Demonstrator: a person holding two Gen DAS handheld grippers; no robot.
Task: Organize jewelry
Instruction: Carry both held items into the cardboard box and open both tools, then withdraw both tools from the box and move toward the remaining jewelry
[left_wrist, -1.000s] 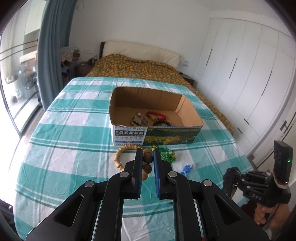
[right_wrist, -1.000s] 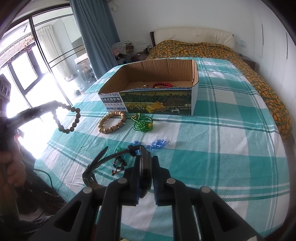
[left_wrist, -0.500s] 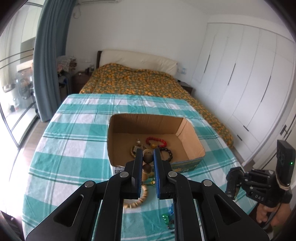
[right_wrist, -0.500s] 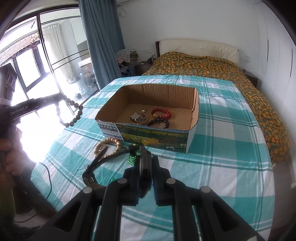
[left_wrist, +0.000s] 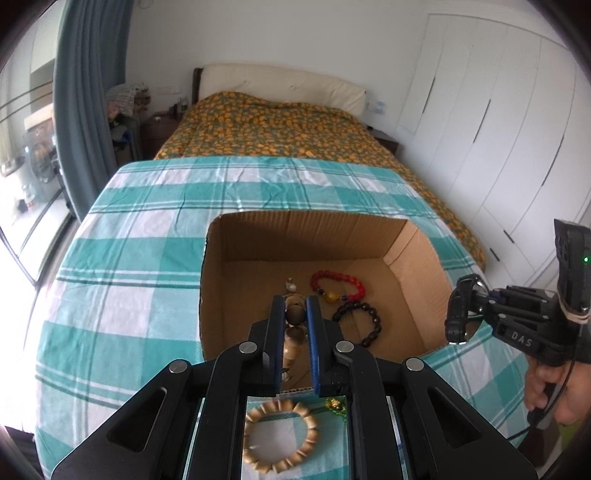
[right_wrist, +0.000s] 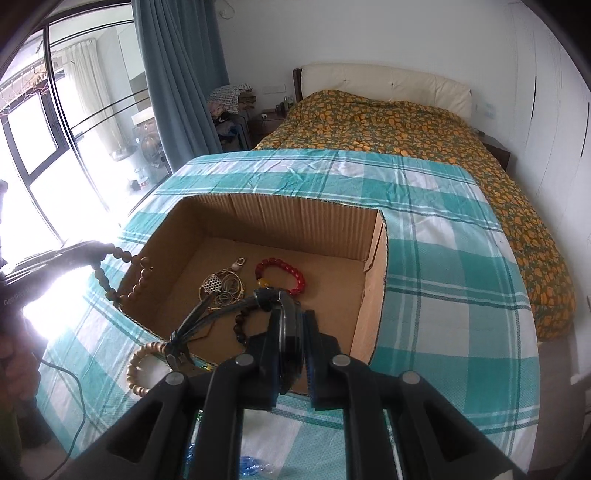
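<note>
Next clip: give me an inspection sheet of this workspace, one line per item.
Surface: teal-and-white checked cloth over the table.
Job's things: open cardboard box holding red bead bracelet, dark bead bracelet and gold pendant jewellery; pale wooden bead bracelet outside, near the box's front wall.
Clutter: nothing seen.
Grippers: left gripper shut on brown bead strand; right gripper shut on black wristwatch.
Cables: thin black cable.
Surroundings: bed with orange-patterned cover, blue curtain.

left tongs: black, blue pads, silver screws; right tongs: same
</note>
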